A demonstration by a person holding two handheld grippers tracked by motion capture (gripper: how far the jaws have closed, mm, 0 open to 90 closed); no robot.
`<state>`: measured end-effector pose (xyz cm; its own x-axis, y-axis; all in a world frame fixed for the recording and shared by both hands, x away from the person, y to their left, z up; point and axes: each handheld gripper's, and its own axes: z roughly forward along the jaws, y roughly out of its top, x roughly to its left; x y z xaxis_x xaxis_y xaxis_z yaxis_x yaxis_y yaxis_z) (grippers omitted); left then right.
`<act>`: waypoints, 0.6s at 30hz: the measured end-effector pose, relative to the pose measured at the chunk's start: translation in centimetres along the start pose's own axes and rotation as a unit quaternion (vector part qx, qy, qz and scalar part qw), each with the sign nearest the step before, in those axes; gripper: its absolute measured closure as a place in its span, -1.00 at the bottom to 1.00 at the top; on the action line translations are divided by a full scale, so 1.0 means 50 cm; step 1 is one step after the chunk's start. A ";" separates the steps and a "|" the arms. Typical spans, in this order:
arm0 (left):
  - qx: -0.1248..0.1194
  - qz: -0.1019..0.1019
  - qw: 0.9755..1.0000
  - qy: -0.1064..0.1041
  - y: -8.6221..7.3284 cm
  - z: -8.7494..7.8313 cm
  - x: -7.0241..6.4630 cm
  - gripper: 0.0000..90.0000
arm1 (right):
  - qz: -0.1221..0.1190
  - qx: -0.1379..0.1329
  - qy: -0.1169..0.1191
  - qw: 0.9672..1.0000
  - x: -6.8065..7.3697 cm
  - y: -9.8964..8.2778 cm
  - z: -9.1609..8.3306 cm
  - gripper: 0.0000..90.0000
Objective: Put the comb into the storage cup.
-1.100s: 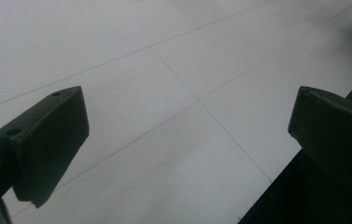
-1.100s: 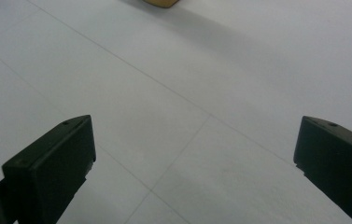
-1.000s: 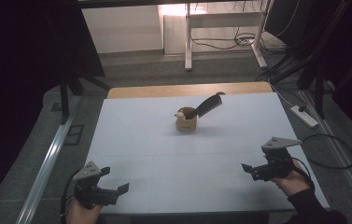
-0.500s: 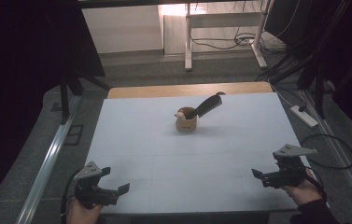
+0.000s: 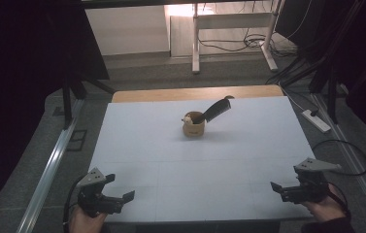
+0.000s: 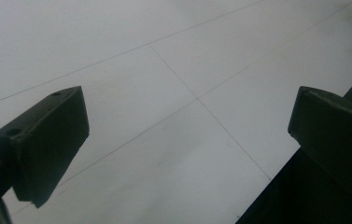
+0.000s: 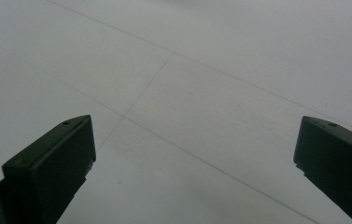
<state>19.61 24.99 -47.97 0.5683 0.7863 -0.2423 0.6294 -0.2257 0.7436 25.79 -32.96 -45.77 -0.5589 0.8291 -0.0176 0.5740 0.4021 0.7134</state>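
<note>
In the high view, the small tan round cup (image 5: 193, 125) stood at the middle of the far half of the pale blue-white table (image 5: 137, 136), with a dark long tool (image 5: 217, 109), perhaps a spatula, leaning out of it to the right. The left gripper (image 5: 122, 199) and the right gripper (image 5: 278, 188) lay at the near corners, well apart from the cup. The tool seemed already placed inside, so little work was left. Behind were a grey floor and white table legs (image 5: 195, 43).

In the left gripper view, the jaws stood wide apart and held nothing, above bare table (image 6: 164, 60).

In the right gripper view, the jaws were likewise spread wide and empty.
</note>
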 end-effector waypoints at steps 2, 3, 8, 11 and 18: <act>0.000 0.000 1.000 0.000 0.000 0.000 0.000 -1.00 | -0.002 0.006 -0.003 1.000 0.000 -0.004 -0.003 -1.00; 0.000 0.000 1.000 0.000 0.000 0.000 0.000 -1.00 | -0.003 0.010 -0.004 1.000 0.001 -0.006 -0.005 -1.00; 0.000 0.000 1.000 0.000 0.000 0.000 0.000 -1.00 | -0.005 0.018 -0.011 1.000 0.003 -0.015 -0.011 -1.00; 0.000 0.001 1.000 -0.001 0.000 0.000 0.000 -1.00 | -0.001 0.018 -0.016 1.000 0.004 -0.017 -0.016 -1.00; 0.001 0.003 1.000 -0.003 0.002 0.002 0.001 -1.00 | 0.007 0.029 -0.030 0.999 0.007 -0.023 -0.026 -1.00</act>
<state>19.78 24.95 -47.97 0.5745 0.7819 -0.2420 0.6276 -0.2309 0.7435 24.15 -33.65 -45.67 -0.5141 0.8562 -0.0514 0.6159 0.4102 0.6726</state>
